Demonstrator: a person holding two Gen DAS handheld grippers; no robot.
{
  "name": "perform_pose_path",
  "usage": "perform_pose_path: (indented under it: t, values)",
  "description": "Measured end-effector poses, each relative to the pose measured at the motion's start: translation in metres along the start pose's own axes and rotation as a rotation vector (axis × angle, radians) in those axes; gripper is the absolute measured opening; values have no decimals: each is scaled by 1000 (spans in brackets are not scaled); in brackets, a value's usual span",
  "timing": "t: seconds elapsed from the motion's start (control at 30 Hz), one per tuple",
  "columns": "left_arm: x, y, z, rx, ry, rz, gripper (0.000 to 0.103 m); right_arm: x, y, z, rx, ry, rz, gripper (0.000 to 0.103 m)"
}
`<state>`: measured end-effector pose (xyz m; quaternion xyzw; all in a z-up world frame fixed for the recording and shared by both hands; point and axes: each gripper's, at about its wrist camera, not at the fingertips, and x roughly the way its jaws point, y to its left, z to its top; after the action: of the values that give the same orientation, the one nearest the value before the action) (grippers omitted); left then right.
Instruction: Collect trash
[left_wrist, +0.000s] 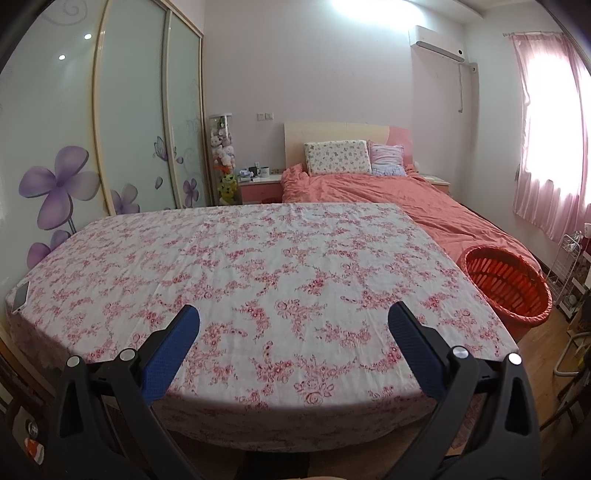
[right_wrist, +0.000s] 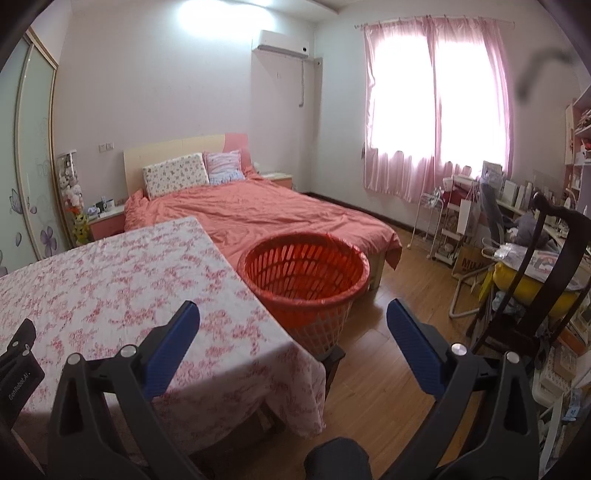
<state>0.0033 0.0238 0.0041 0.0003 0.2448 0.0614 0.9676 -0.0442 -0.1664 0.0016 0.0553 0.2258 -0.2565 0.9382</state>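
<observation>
A red plastic basket with slotted walls stands on a stool past the table's right edge, and its rim also shows at the right of the left wrist view. My left gripper hangs open over the near part of the table, which wears a pink floral cloth, with nothing between its blue pads. My right gripper is open too, above the table's right corner and short of the basket, and holds nothing. No loose trash shows on the cloth.
A white phone lies at the table's far left edge. Behind the table stands a bed with a salmon cover. A dark wooden chair and cluttered shelves fill the right side. Wooden floor lies between the table and the chair.
</observation>
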Motion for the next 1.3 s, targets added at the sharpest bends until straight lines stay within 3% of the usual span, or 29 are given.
perform_pose_path:
  t: [0.5,1.3]
  values:
    - [-5,-1,-3,-19,40,-57,101,-2,1,-6,4,46,14,99]
    - [-12,-5,2,-10,20,-80,101,-6,4,-2,5,39,27,99]
